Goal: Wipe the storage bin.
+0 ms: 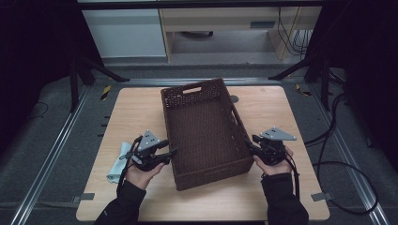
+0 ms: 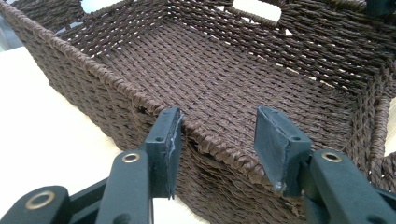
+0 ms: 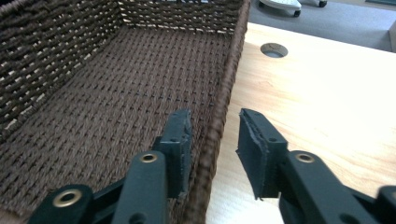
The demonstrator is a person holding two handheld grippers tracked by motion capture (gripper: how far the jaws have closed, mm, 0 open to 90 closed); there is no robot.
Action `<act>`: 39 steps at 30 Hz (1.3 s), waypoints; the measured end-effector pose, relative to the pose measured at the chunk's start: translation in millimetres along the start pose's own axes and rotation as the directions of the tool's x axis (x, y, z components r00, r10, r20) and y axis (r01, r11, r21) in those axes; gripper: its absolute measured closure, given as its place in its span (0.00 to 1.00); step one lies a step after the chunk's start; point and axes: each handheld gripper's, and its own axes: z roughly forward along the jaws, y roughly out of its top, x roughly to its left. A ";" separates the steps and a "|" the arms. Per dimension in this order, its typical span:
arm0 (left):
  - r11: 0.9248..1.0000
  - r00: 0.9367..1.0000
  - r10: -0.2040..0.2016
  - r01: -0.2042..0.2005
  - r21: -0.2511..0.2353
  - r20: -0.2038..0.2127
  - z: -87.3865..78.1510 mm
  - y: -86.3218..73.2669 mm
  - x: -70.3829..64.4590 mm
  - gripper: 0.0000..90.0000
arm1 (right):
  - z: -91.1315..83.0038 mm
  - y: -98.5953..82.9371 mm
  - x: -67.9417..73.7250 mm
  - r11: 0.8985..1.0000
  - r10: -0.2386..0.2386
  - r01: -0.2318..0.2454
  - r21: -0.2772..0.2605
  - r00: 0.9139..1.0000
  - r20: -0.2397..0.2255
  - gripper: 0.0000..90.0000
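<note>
A: Item one, nearest the person: the left gripper (image 1: 172, 153) and right gripper (image 1: 248, 144). How were they set?

B: Each stood at a long wall of the woven basket (image 1: 204, 131), jaws parted and straddling the rim, clamped on nothing yet. In the left gripper view one jaw stood outside the wall and one over the inside; the right gripper (image 3: 214, 140) sat likewise. Judged a two-sided hold, made ready for lifting or shifting the basket evenly.

A: Item two, the basket?

B: Dark brown twisted cord, tightly woven, rectangular, open-topped and bare inside, with cut-out handles in its end walls. It lay mid-table, slightly askew.

A: Beyond that?

B: A pale wooden table (image 1: 267, 108), smooth, with a round hole (image 1: 233, 99) near the far edge; a light blue cloth (image 1: 118, 164), soft and folded, lay left of the left hand.
</note>
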 end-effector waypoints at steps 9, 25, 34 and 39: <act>1.000 1.000 -0.002 0.002 -0.012 0.028 -0.2 4.2 0.2 0.51 | 8.1 3.5 -5.9 1.000 0.000 0.000 0.017 1.000 0.020 0.91; 1.000 1.000 0.014 -0.014 -0.010 0.021 5.8 5.2 -6.2 0.52 | -1.7 -2.1 -15.6 0.999 0.043 -0.043 -0.008 0.999 0.020 0.84; 1.000 0.999 0.023 -0.023 -0.011 0.044 4.8 9.0 -5.1 0.47 | 7.1 -1.1 -19.8 1.000 0.023 -0.023 0.001 0.998 0.060 0.91; 0.999 0.999 0.034 -0.034 -0.015 0.019 -1.2 12.1 -1.2 0.43 | 12.2 1.9 -23.7 1.000 0.015 -0.015 0.000 0.997 0.078 0.90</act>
